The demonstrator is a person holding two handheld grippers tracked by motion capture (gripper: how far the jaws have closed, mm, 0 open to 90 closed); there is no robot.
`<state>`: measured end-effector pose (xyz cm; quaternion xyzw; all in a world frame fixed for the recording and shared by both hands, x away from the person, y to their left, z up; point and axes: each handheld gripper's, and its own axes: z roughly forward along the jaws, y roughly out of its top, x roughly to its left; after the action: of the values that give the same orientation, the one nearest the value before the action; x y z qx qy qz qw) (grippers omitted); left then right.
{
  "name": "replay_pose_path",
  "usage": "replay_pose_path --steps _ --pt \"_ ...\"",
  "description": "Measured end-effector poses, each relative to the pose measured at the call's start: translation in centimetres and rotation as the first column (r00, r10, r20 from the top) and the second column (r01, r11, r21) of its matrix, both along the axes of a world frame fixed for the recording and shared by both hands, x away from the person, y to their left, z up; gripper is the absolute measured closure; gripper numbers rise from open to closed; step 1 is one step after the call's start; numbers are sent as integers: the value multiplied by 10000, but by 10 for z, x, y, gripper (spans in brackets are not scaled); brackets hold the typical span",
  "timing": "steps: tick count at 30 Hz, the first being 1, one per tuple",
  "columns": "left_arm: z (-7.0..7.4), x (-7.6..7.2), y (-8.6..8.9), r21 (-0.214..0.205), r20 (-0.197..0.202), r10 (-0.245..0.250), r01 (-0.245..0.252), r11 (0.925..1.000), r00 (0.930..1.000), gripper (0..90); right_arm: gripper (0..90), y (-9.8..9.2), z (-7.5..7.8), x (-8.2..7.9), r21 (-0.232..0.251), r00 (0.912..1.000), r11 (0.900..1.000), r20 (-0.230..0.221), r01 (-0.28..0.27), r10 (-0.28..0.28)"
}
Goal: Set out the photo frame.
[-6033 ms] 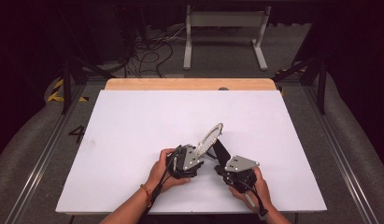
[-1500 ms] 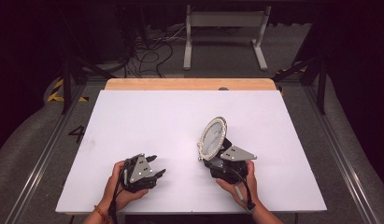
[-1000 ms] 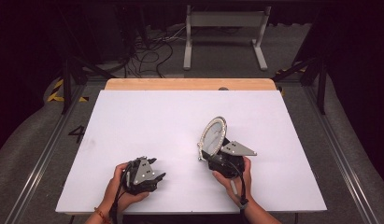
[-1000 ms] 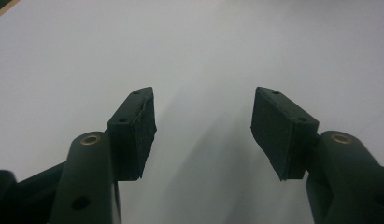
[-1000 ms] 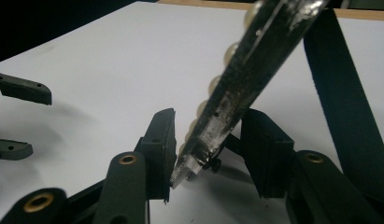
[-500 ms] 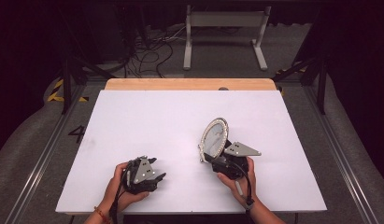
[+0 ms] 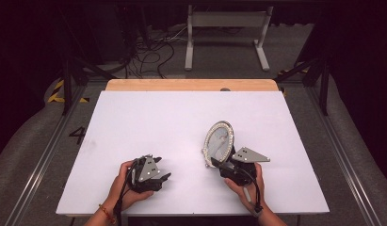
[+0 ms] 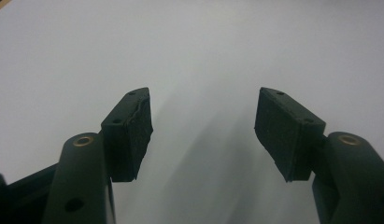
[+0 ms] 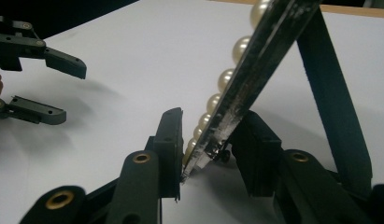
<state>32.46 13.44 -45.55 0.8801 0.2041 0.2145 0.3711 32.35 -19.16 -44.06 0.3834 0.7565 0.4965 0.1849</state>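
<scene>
High view: the right hand-held gripper (image 7: pixel 218 163) stands an oval, pearl-rimmed picture frame with a dark back stand (image 7: pixel 218 142) upright on the white tabletop (image 7: pixel 181 122), right of centre and near the person's edge. In the right gripper view the frame's lower edge (image 9: pixel 213 140) sits between the two black jaws, which have just been closing on it; the pearl side lies against the left jaw, while the right jaw appears to meet the back, though the exact contact is hard to make out. The dark stand (image 9: pixel 334 93) leans away behind. The left hand-held gripper (image 7: pixel 164 178) rests well apart to the left, its jaws moderately open and holding nothing, with bare tabletop between them.

The step in hand looks like setting the frame standing on its prop. Next would likely be checking that frame and stand both bear on the tabletop, then easing the right jaws apart slowly so the frame does not tip.
</scene>
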Motion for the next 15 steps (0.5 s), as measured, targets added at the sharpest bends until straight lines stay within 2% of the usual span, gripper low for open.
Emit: replay_pose_path --steps 2,4,7,8,10,13,15 --pt "0 1 -1 -48 -60 -35 35 10000 10000 369 634 -1 0 -1 62 10000 10000 49 6 -6" --pt "1 2 -2 -47 -14 -62 62 10000 10000 369 559 -2 2 -1 177 9998 9997 90 161 -162" --pt "1 3 -2 -54 -21 -49 48 10000 10000 370 503 -3 5 2 396 9986 9979 57 515 -517" --pt "1 3 -3 -24 -6 -37 37 10000 10000 370 503 -3 6 3 571 9977 9962 144 654 -664" --pt "1 2 -3 -49 -3 -18 18 10000 10000 369 490 -1 5 5 791 9970 9939 -2 770 -773" --pt "1 1 -1 -26 4 50 -50 10000 10000 365 494 6 3 6 504 9976 9964 76 686 -691" --pt "1 1 1 -72 11 100 -100 9999 9999 363 533 8 1 6 558 9971 9956 63 756 -761"
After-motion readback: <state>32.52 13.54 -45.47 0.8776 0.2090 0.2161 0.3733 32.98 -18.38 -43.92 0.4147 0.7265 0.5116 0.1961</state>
